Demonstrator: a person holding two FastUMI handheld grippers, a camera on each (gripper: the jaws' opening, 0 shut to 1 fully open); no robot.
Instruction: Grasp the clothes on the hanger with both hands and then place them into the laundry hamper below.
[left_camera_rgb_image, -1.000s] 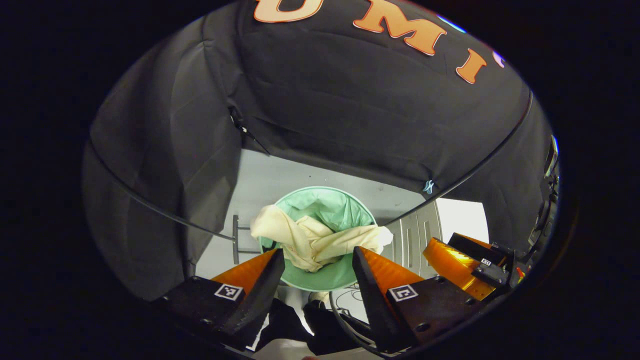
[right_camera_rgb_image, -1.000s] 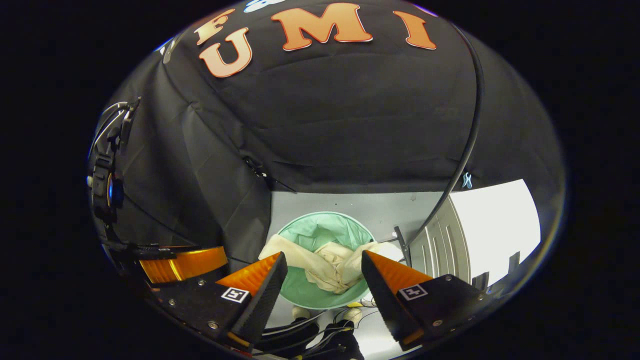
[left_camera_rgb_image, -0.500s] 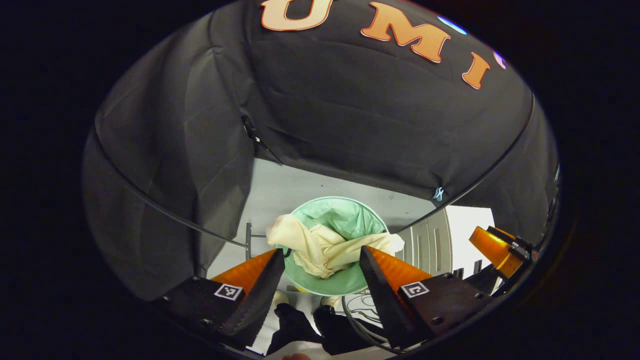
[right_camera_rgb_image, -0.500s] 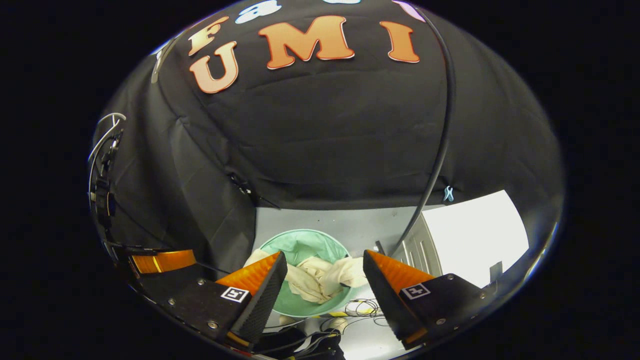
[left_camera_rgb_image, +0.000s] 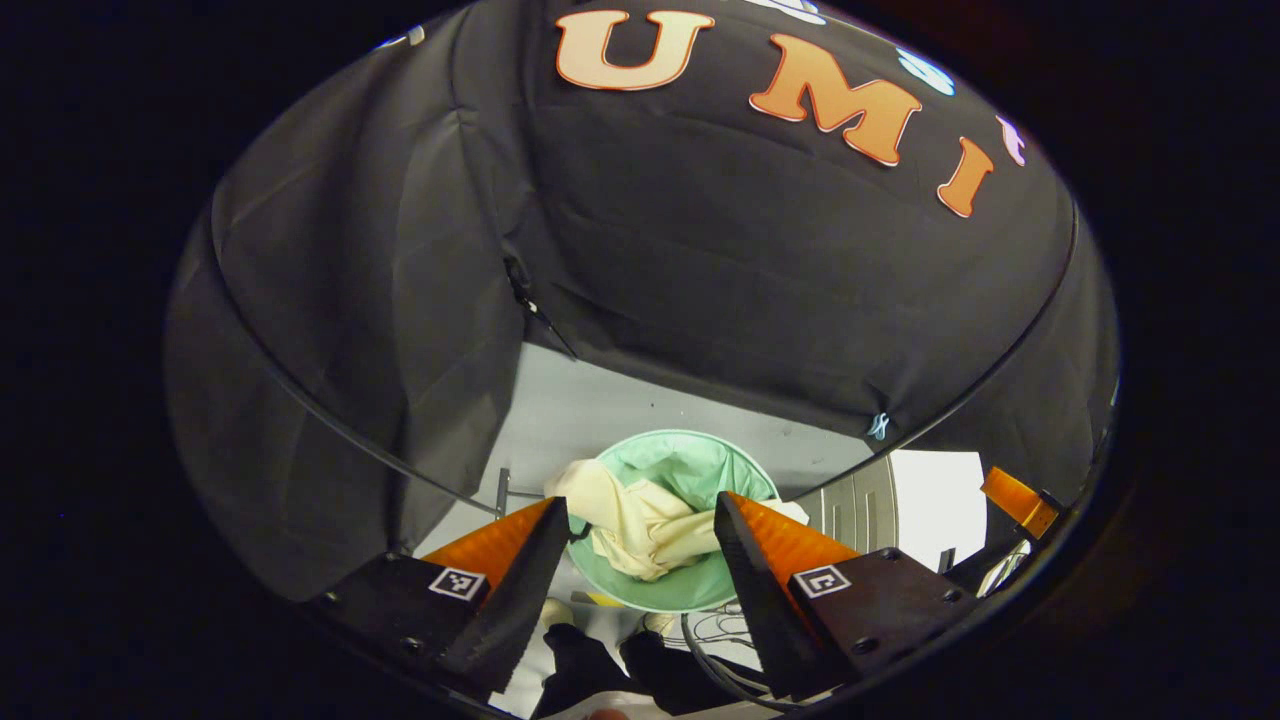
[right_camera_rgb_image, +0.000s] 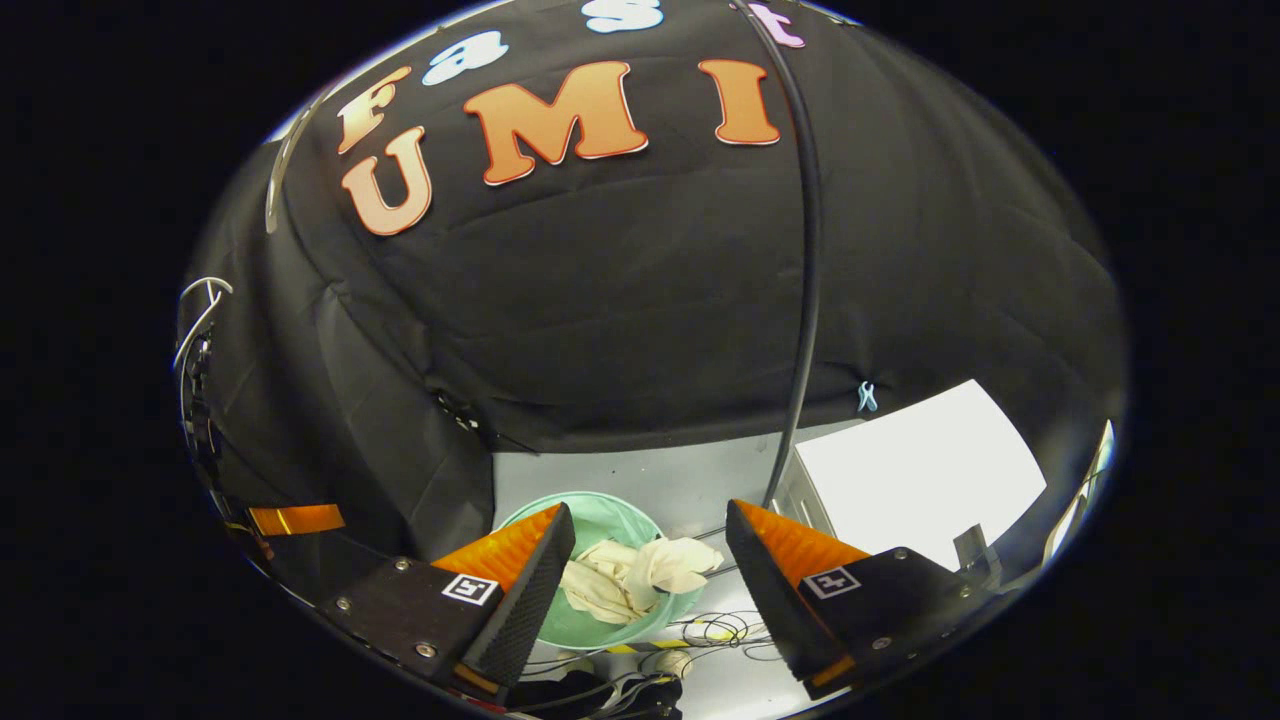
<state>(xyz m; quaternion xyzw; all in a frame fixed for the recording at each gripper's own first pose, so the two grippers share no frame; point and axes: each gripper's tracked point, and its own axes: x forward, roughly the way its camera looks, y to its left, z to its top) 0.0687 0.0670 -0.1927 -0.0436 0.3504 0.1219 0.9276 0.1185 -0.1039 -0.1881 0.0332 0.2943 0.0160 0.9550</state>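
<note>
A cream garment (left_camera_rgb_image: 640, 520) lies crumpled in the round mint-green laundry hamper (left_camera_rgb_image: 690, 590) on the floor, with parts draped over its rim. In the right gripper view the same garment (right_camera_rgb_image: 630, 580) sits in the hamper (right_camera_rgb_image: 590, 630). My left gripper (left_camera_rgb_image: 640, 515) hangs open well above the hamper, nothing between its fingers. My right gripper (right_camera_rgb_image: 650, 525) is likewise open and empty, high above the hamper. The other gripper shows at the far right edge (left_camera_rgb_image: 1015, 495) of the left gripper view and at the far left edge (right_camera_rgb_image: 295, 520) of the right gripper view.
A black rail (right_camera_rgb_image: 805, 260) of the clothes rack crosses in front of the booth's cloth wall. A white cabinet (right_camera_rgb_image: 915, 475) stands right of the hamper. Cables (right_camera_rgb_image: 715, 630) lie on the grey floor near the person's dark shoes (left_camera_rgb_image: 600, 665).
Both grippers have risen and tilted up away from the hamper, which now looks smaller and lower. The garment stays in the hamper. Both grippers remain open.
</note>
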